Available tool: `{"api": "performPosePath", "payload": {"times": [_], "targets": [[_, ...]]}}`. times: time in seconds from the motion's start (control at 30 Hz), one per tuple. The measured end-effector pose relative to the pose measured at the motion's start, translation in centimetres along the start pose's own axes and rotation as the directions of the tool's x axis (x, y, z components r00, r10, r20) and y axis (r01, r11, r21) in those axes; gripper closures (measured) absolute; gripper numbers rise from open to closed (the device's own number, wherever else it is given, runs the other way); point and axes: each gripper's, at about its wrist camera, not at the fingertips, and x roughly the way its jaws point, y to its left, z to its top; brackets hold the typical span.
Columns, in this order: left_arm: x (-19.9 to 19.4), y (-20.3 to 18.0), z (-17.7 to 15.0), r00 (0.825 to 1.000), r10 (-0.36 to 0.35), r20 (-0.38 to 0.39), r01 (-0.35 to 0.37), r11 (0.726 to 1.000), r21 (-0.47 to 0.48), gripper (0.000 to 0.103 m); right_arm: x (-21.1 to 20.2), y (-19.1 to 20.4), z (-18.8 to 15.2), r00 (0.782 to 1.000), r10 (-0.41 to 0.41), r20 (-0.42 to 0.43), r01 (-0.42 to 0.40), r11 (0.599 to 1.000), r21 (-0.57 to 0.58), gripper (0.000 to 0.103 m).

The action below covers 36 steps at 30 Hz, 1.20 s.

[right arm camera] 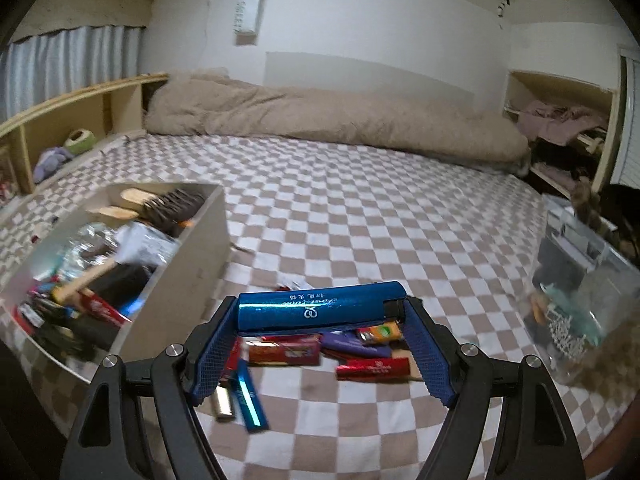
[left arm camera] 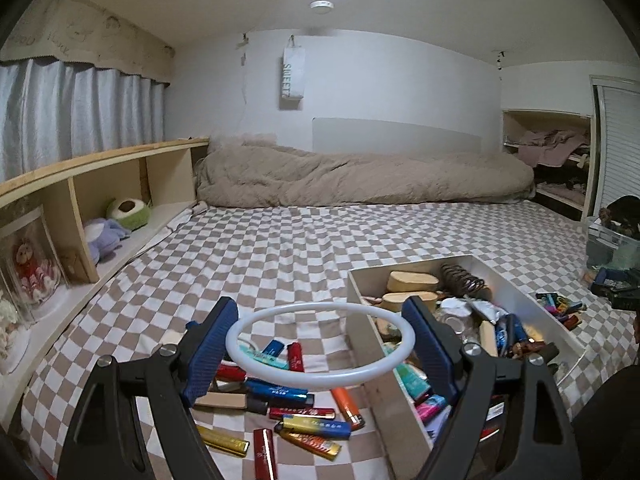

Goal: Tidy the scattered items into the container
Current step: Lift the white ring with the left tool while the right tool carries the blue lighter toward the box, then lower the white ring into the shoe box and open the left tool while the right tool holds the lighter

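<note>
My left gripper [left arm camera: 320,346] is shut on a white plastic ring [left arm camera: 370,376], held flat between the blue pads above the bed. Below it lie several lighters [left arm camera: 310,426] in red, blue, gold and orange. The open white box [left arm camera: 364,336] full of odds and ends stands just to the right of the ring. In the right wrist view my right gripper [right arm camera: 322,312] is shut on a shiny blue lighter [right arm camera: 320,306], gripped end to end and lifted above another heap of lighters [right arm camera: 320,350]. The white box [right arm camera: 188,276] stands to its left.
The checkered bed sheet [left arm camera: 280,248] stretches back to a beige duvet [left arm camera: 360,176]. A wooden shelf [left arm camera: 100,168] with plush toys runs along the left. A clear plastic bin [right arm camera: 576,300] with items stands at the right, and more lighters [left arm camera: 558,308] lie beyond the box.
</note>
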Motion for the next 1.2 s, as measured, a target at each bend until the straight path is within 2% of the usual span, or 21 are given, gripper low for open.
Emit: {"api": "performPosePath", "payload": {"times": [0.37,0.77,0.97,1.2], "targets": [[-0.3,-3.4,1.3,0.997,-0.076,0.022,0.076,0.997,0.011,0.018,-2.7,4.1,2.3,0.989,0.130,0.068,-0.128,0.991,-0.040,0.022],[0.7,-6.0,2.1,0.986,-0.169,0.013,0.168,0.986,0.009,0.018,-3.1,7.9,3.2,0.966,0.255,0.043,-0.251,0.964,-0.085,0.022],[2.8,-8.1,1.7,0.975,-0.217,-0.041,0.218,0.976,0.010,0.018,-3.8,8.8,3.2,0.955,0.294,0.040,-0.290,0.952,-0.096,0.022],[6.1,-11.3,-0.1,0.946,-0.274,-0.171,0.280,0.960,0.014,0.018,-4.5,9.2,3.0,0.944,0.329,0.035,-0.323,0.940,-0.105,0.022]]}}
